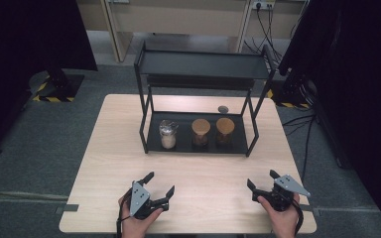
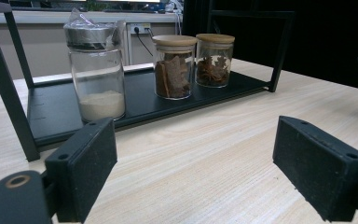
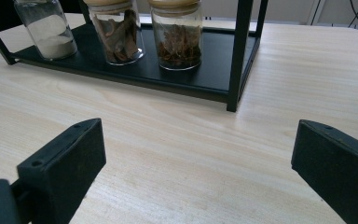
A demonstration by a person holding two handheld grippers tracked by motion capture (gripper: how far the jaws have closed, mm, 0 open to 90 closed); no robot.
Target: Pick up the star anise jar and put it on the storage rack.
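While both hands rest at the near edge of the desk (image 1: pixel 114 148), the left tongs (image 1: pixel 159 184) and the right tongs (image 1: pixel 261 178) stand wide open, holding nothing. From the left tongs, the nearest jar, the one of white powder (image 1: pixel 168 134) with its metal lid, lies at about twelve o'clock; from the right tongs it sits near eleven, farther off. It stands upright, long axis vertical, on the lower tray of the black rack (image 1: pixel 154 144), so the left hand looks better placed. To its right stand the cinnamon jar (image 1: pixel 201 132) and the star anise jar (image 1: pixel 224 130). The rack's front left post (image 1: pixel 142 121) and upper shelf (image 1: pixel 203 64) may crowd the reach.
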